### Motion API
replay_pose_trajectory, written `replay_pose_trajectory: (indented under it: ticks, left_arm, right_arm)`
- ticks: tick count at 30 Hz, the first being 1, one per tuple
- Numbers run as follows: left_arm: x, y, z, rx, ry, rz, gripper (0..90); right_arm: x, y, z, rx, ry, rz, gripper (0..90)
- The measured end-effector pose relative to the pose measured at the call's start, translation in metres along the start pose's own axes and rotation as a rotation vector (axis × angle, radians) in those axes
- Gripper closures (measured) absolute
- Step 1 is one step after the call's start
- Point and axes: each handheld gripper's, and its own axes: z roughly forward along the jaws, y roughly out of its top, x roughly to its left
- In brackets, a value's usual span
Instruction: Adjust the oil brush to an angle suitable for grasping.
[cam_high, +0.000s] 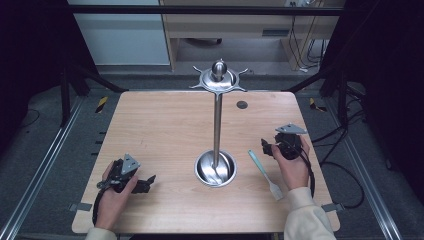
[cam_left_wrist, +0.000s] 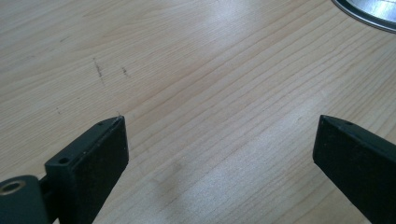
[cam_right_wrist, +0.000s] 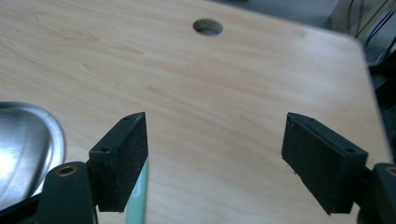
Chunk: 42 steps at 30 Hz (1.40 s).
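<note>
I have the right gripper (cam_high: 268, 147) hovering with its matte black jaws wide apart over pale, fine-grained wood, nothing between them — the spatula (cam_high: 265, 174), slim, with a mint-green handle and a whitish flat blade, lies on the table (cam_high: 160, 125) just beside it, its handle tip under my left-hand jaw in the right gripper view. The left gripper (cam_high: 145, 183) rests low, jaws spread too, empty. Between them stands a polished steel stand (cam_high: 217, 115) — round dished base, thin pole, spiked top disc with a ball.
</note>
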Motion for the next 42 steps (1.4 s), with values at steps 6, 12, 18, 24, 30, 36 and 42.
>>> replay_pose_trajectory:
  ticks: [6, 12, 18, 24, 30, 36, 42]
  left_arm:
    - [0.002, -0.001, -0.003, -0.008, 0.017, -0.010, 3.0]
    - [0.003, 0.000, -0.002, -0.013, 0.015, -0.012, 3.1]
    - [-0.001, 0.001, -0.003, -0.017, 0.007, 0.001, 3.0]
    - [0.000, 0.001, -0.001, -0.017, 0.007, -0.006, 3.1]
    - [-0.001, 0.001, -0.002, -0.008, 0.006, 0.004, 3.1]
    - [-0.001, 0.001, -0.001, -0.005, 0.001, 0.006, 3.6]
    - [-0.001, 0.001, -0.001, -0.005, 0.001, 0.007, 3.6]
  right_arm:
    - [0.010, 0.014, 0.022, -0.039, -0.018, -0.111, 29.2]
    - [0.010, 0.000, 0.038, 0.043, 0.056, -0.107, 37.3]
    - [0.026, 0.003, 0.033, 0.065, 0.159, -0.134, 44.8]
    - [0.039, 0.006, 0.032, 0.077, 0.194, -0.162, 47.4]
    - [0.044, 0.004, 0.035, 0.106, 0.212, -0.170, 47.6]
    - [0.044, -0.002, 0.044, 0.182, 0.223, -0.175, 69.4]
    - [0.047, -0.008, 0.049, 0.249, 0.231, -0.202, 87.5]
